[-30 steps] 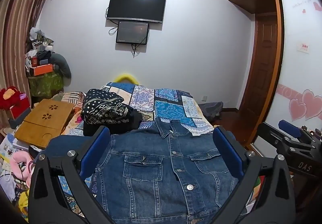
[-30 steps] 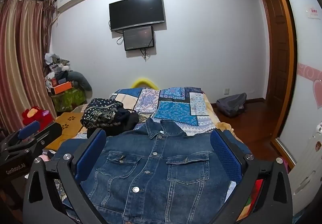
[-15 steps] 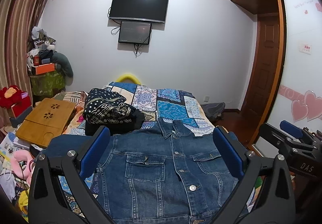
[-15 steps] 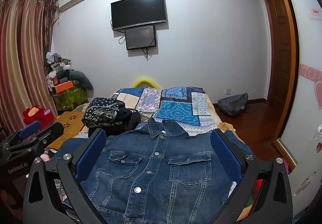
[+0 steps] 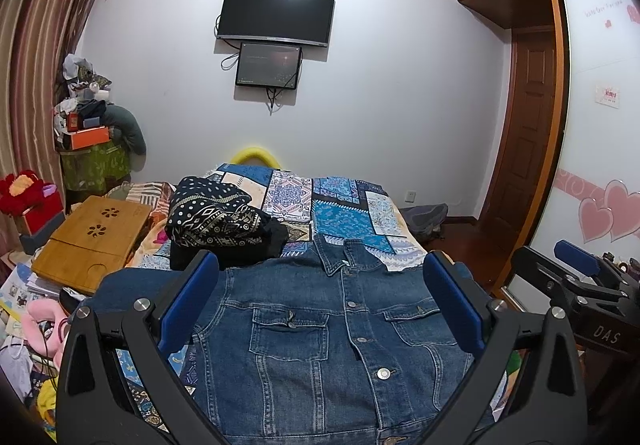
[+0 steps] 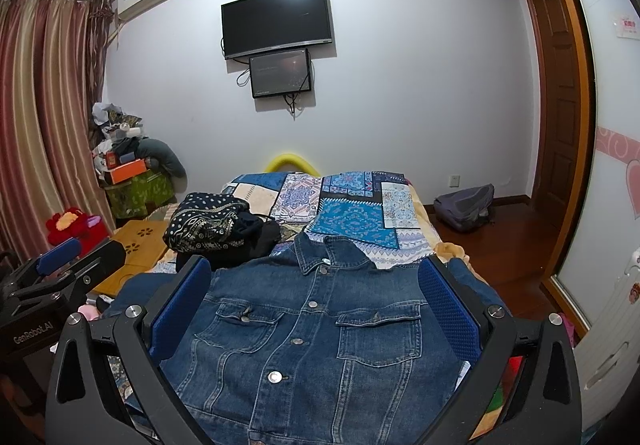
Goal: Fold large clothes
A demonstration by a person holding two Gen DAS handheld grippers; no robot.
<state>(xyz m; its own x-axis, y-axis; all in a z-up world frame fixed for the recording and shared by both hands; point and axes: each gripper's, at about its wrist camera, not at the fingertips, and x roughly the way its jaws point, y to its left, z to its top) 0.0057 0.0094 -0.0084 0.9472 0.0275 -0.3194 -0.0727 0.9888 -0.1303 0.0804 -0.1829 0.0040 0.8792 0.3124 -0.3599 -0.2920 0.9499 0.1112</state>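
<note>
Denim jacket (image 5: pixel 320 341): blue, buttoned, front side up, spread flat on the near end of the bed (image 5: pixel 348 209); collar toward the far wall, two flapped chest pockets showing; left sleeve laid out sideways past the body.
Bed: covered with a blue patchwork quilt; the landmark for every entry below.
Left gripper (image 5: pixel 320 305): above the near end of the bed, over the jacket's chest; blue pads spread wide apart, nothing between them, no contact with the cloth visible.
Right gripper (image 6: pixel 316 309): beside the left one, also above the near end of the bed and over the jacket; fingers parted wide, holding nothing.
Patterned bundle (image 5: pixel 216 217): black and cream cloth heaped on dark garments, on the bed's left half, just beyond the jacket's left shoulder.
Bamboo lap desk (image 5: pixel 92 241): at the bed's left edge, tilted, with flower cut-outs.
Yellow curved piece (image 5: pixel 256 157): at the far end of the bed, against the wall.
Television (image 5: pixel 276 19): on the wall beyond the bed, a smaller screen (image 5: pixel 268 65) mounted under it.
Grey backpack (image 6: pixel 464 207): on the floor to the right of the bed.
</note>
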